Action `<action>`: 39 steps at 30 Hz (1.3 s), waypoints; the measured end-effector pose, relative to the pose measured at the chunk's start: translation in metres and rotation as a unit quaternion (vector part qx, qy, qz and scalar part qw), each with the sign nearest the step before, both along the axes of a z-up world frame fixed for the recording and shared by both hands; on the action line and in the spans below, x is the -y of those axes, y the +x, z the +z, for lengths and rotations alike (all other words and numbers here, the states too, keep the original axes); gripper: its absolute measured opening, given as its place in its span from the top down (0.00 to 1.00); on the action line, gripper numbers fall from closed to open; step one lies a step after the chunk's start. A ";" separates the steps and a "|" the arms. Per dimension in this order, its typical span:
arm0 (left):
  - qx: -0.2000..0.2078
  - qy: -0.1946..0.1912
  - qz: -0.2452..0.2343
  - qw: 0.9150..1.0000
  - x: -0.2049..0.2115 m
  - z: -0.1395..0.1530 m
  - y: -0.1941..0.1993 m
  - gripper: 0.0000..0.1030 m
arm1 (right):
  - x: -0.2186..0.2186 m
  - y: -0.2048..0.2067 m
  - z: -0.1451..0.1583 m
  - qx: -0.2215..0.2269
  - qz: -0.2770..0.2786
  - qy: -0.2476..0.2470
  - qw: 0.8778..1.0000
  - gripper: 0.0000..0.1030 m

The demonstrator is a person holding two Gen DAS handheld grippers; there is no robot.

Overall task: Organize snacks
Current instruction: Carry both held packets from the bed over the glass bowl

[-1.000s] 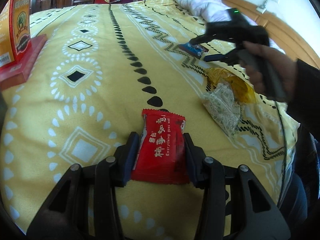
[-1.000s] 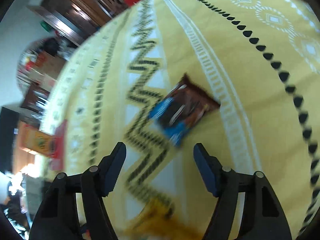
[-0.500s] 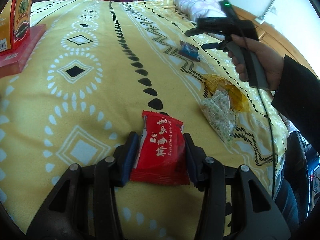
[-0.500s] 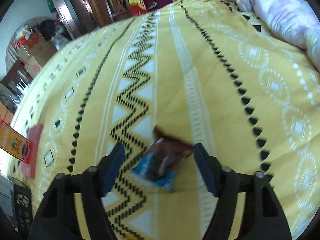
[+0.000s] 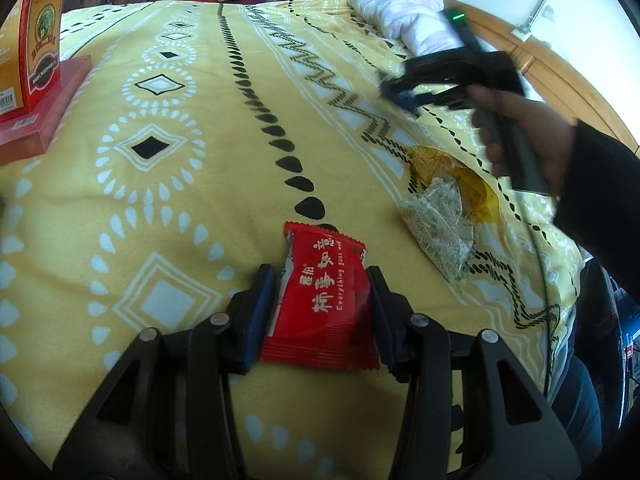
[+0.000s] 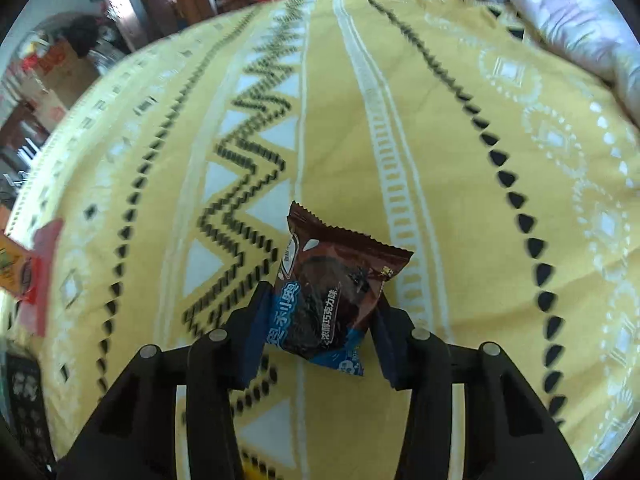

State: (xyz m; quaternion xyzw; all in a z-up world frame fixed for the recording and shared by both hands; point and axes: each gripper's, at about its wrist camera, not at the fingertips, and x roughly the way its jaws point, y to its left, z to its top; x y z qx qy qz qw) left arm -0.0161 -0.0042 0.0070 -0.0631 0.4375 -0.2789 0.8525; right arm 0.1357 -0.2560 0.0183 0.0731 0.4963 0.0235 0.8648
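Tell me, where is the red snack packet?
In the left wrist view, the red snack packet sits low and central between the left gripper's fingers, on the yellow bedspread.

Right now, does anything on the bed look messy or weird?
A little. A yellow packet and a clear speckled packet lie in a crumpled heap, one overlapping the other, near the bed's edge. The red snack sits between the left gripper's jaws; the right gripper's jaws are closing on a brown snack. Nothing spilled.
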 end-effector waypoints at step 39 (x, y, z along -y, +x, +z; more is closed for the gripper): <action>0.221 0.103 0.210 0.947 -0.125 0.226 -0.073 0.59 | -0.162 -0.258 0.196 0.200 0.187 0.092 0.957 0.51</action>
